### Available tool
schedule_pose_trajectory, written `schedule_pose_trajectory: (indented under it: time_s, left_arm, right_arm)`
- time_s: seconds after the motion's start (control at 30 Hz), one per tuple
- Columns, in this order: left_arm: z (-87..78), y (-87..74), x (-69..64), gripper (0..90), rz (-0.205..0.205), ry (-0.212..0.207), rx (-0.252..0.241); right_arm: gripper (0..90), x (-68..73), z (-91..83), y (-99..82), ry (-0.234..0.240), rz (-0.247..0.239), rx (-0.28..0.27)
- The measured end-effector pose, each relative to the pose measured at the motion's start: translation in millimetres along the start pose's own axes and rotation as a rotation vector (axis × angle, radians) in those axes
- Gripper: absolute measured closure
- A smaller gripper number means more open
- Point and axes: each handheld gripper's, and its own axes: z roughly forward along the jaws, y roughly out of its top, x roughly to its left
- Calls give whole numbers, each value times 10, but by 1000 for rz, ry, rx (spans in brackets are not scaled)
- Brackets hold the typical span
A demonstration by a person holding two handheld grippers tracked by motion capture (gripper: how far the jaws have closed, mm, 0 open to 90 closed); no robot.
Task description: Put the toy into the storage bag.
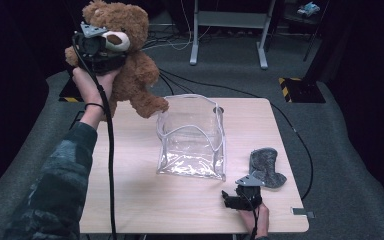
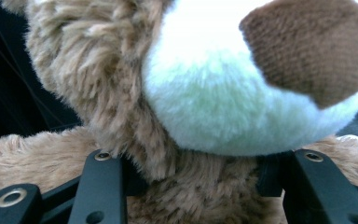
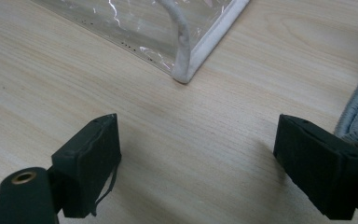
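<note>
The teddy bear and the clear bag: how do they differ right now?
The teddy bear is brown, furry and opaque; the clear bag is see-through plastic with white edging. The bear is held in the air by the left tongs; the bag stands open on the table. Both are soft.

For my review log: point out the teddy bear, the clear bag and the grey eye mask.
teddy bear (image 1: 137,70), high view, on its belly.
clear bag (image 1: 190,150), high view, on its front wall.
grey eye mask (image 1: 265,162), high view, on its middle.

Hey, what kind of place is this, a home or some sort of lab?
Likely a lab or recording studio, not a home: a lone wooden table on grey carpet, cables trailing across the floor, dark surroundings, and a metal stand behind.
</note>
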Motion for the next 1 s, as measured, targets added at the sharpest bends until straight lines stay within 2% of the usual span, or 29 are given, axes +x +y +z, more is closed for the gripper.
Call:
schedule_pose_trajectory:
  time_s: [0.03,0.23,0.27,0.33,0.37,0.53,0.57,0.6,0.73,0.77,0.8,1.0]
  left_arm:
    - [0,0,0,498,0,0,0]
    - [29,129,-227,496,23,-30,-14]
    - [29,129,-227,496,23,-30,-14]
    - [49,175,-328,495,28,-45,-18]
    - [49,175,-328,495,28,-45,-18]
    - [100,232,-541,495,42,-82,-20]
    - [112,235,-575,495,45,-87,-20]
    - [112,235,-575,495,45,-87,-20]
    - [184,236,-735,495,33,-120,-23]
    - [184,236,-735,495,33,-120,-23]
    - [208,233,-794,494,31,-131,-22]
    - [292,220,-952,494,27,-158,-20]
  right_arm:
    - [139,0,0,0,0,0,0]
    - [139,-1,0,0,0,-1,0]
    - [139,-2,-1,0,2,-1,2]
    - [139,-2,0,0,3,-2,1]
    - [139,-2,0,0,3,-2,1]
    - [140,4,-3,-1,13,6,1]
    - [139,-3,-3,-1,11,-4,2]
    - [140,-5,-4,-2,12,-8,4]
    - [140,-5,-6,-2,14,-7,3]
    - [140,-5,-6,-2,14,-7,3]
    - [140,-3,-5,-2,14,-5,4]
    - [140,-8,-5,-4,9,-15,7]
